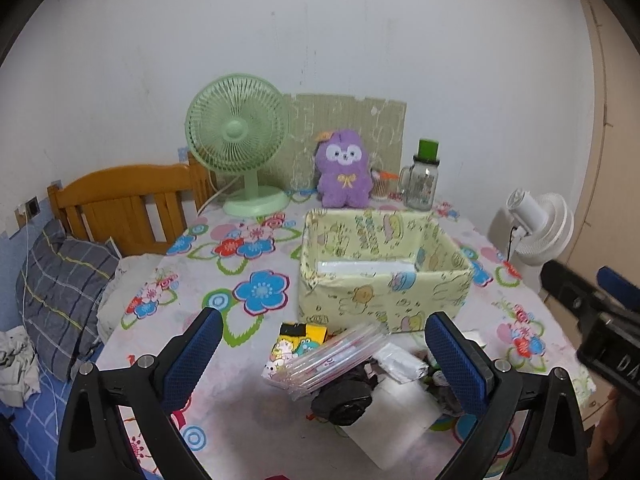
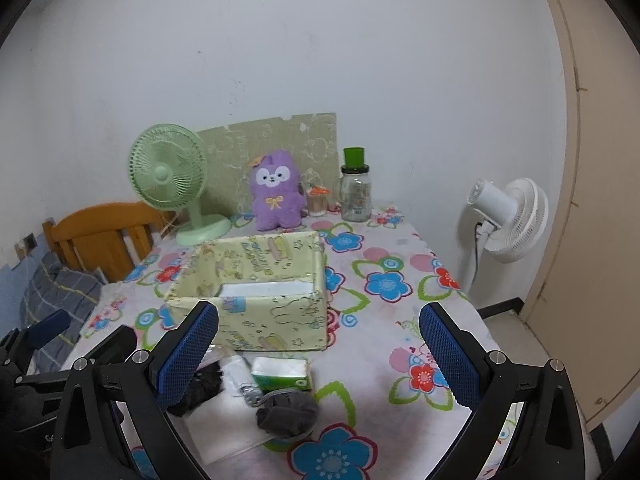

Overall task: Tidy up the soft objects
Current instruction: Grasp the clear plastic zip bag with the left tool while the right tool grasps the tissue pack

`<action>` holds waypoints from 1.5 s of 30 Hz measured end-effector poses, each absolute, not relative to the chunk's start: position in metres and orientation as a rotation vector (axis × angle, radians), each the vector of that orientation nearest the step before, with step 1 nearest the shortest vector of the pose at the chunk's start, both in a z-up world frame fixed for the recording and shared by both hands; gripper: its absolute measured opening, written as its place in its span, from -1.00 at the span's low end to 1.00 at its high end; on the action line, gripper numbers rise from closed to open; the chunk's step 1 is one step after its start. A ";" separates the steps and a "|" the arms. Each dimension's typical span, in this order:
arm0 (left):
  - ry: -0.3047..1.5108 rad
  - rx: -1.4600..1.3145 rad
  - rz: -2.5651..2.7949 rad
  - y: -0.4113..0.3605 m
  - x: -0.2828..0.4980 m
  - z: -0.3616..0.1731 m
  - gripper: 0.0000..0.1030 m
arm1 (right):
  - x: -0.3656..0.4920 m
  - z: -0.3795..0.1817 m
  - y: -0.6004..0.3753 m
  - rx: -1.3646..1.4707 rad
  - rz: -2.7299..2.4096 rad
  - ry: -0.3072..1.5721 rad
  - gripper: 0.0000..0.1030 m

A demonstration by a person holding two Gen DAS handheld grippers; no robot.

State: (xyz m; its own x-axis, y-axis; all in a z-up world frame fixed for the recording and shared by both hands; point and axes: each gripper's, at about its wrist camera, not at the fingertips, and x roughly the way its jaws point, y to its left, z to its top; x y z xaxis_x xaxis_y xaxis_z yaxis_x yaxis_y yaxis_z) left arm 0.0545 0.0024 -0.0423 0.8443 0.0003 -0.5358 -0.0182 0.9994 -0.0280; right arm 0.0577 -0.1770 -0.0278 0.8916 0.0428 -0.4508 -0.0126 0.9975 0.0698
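Note:
A yellow patterned open box (image 1: pixel 384 280) stands mid-table; it also shows in the right wrist view (image 2: pixel 260 300). In front of it lies a pile: a clear plastic packet (image 1: pixel 332 360), cartoon socks (image 1: pixel 296 340), a black rolled cloth (image 1: pixel 344 400), a white folded cloth (image 1: pixel 396 420). The right wrist view shows a green tissue pack (image 2: pixel 282 374), a grey rolled sock (image 2: pixel 288 412) and a black cloth (image 2: pixel 204 384). My left gripper (image 1: pixel 324 356) is open above the pile, empty. My right gripper (image 2: pixel 320 352) is open above the tissue pack, empty.
A green desk fan (image 1: pixel 240 144), a purple plush toy (image 1: pixel 344 172) and a glass jar with green lid (image 1: pixel 422 180) stand at the table's back. A white floor fan (image 2: pixel 508 220) stands right of the table. A bed with a wooden headboard (image 1: pixel 120 200) lies left.

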 end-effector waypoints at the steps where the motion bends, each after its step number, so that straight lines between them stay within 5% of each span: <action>1: 0.575 -0.033 0.009 0.003 0.057 -0.045 0.95 | 0.061 -0.030 -0.177 0.071 0.032 0.475 0.98; 18: 0.720 -0.008 -0.020 -0.005 0.099 -0.095 0.85 | 0.106 -0.080 -0.162 0.064 0.085 0.628 0.97; 32: 0.812 -0.028 -0.065 -0.007 0.128 -0.123 0.42 | 0.138 -0.116 -0.152 0.065 0.109 0.747 0.96; 38: 0.825 -0.008 -0.068 -0.011 0.132 -0.130 0.08 | 0.146 -0.127 -0.149 0.082 0.125 0.792 0.82; 45: 0.821 0.002 -0.066 -0.012 0.135 -0.131 -0.18 | 0.153 -0.134 -0.148 0.120 0.152 0.826 0.27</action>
